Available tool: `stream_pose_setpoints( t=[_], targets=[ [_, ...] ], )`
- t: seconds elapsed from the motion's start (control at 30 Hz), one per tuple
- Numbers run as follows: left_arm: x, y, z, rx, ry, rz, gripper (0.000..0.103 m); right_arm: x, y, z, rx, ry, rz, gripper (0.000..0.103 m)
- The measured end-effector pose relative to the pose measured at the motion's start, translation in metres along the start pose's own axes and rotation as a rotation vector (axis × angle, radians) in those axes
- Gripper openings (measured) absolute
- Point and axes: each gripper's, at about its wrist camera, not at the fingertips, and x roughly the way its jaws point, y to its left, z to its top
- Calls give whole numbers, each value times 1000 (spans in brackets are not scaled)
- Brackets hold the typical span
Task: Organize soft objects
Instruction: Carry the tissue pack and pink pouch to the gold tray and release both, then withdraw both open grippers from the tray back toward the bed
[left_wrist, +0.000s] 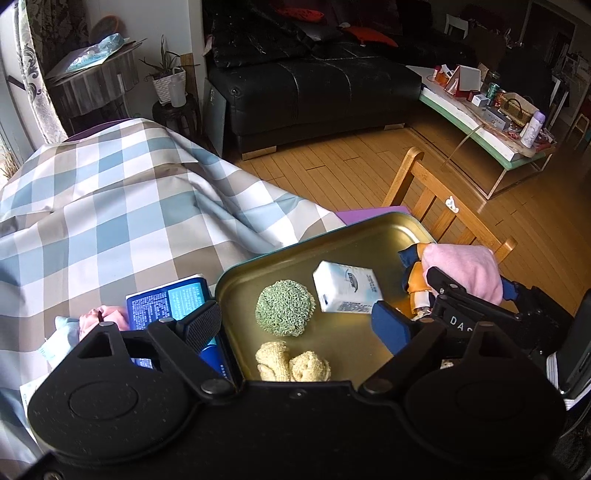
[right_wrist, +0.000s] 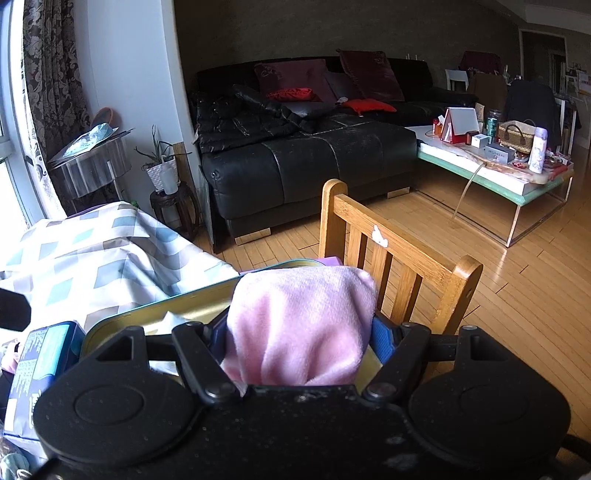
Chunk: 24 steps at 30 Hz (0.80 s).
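A gold metal tray (left_wrist: 369, 229) lies on the checked tablecloth. In it are a green knitted ball (left_wrist: 283, 308), a yellow knitted piece (left_wrist: 291, 365) and a white tissue pack (left_wrist: 347, 288). My left gripper (left_wrist: 295, 321) is open and empty, low over the tray's near side. My right gripper (right_wrist: 301, 332) is shut on a pink plush cloth (right_wrist: 299, 325) and holds it over the tray's right end (right_wrist: 177, 306). The same cloth shows in the left wrist view (left_wrist: 465, 269), with an orange and blue soft toy (left_wrist: 415, 273) below it.
A blue box (left_wrist: 166, 302) and pink and pale blue soft items (left_wrist: 103, 317) lie on the tablecloth (left_wrist: 122, 206) left of the tray. A wooden chair back (right_wrist: 399, 254) stands just beyond the tray. A black sofa (right_wrist: 306, 162) and a cluttered coffee table (right_wrist: 495, 162) stand farther off.
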Motion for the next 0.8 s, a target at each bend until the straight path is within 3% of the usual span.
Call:
stream_pose_setpoints(
  t=[0.37,0.43,0.5,0.57,0.8],
  targets=[
    [1,22,-8,-47,26,26,85,9,25,7,-86,-47,-1,73],
    [1,23,-11,-45,34,23,85,14,29,9,-75,-59,-34,77],
    [2,23,-13,-39,40,20,85,16,30,11,-64,-84,-28,94],
    [1,23,-14,-34,41,21,85,17,29,12,-50,-98,2,100],
    [1,29,-17,-51,41,19,85,18,28,12,-41,-93,4,100]
  ],
)
